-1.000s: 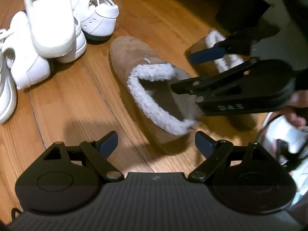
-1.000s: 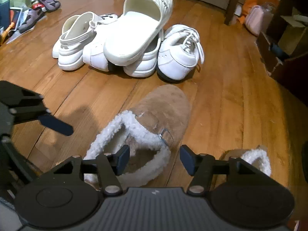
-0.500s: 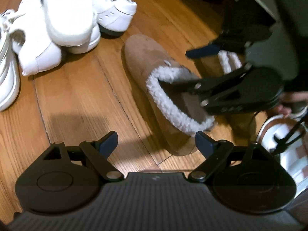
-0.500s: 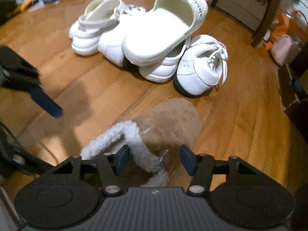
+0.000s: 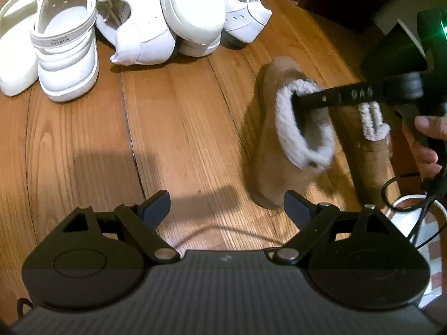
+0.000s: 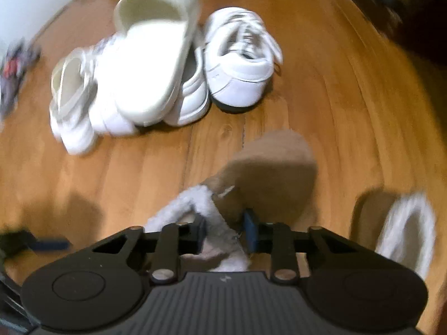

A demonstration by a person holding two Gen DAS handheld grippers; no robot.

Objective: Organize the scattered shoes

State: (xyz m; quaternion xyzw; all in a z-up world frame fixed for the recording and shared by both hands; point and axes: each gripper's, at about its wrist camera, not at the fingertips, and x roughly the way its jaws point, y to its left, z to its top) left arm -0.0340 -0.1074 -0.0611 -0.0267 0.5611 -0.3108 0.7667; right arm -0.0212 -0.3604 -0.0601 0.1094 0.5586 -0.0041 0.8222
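A tan slipper (image 5: 275, 150) with a white fleece lining is tipped up off the wooden floor. My right gripper (image 6: 225, 236) is shut on the fleece collar of this tan slipper (image 6: 268, 173); its black finger also shows in the left wrist view (image 5: 335, 97). The second tan slipper (image 5: 371, 145) lies just right of it, and shows in the right wrist view (image 6: 402, 229). My left gripper (image 5: 226, 208) is open and empty, low over the floor to the left of the held slipper.
A pile of white shoes (image 5: 134, 25) lies at the back: clogs, sneakers and a slide, also in the right wrist view (image 6: 156, 64). Dark furniture (image 5: 335, 2) stands at the back right. A cable (image 5: 405, 195) and a white object lie at the right edge.
My right gripper has closed on the slipper's fleece collar and lifted its heel, tipping it. The left gripper has drawn back to the left.
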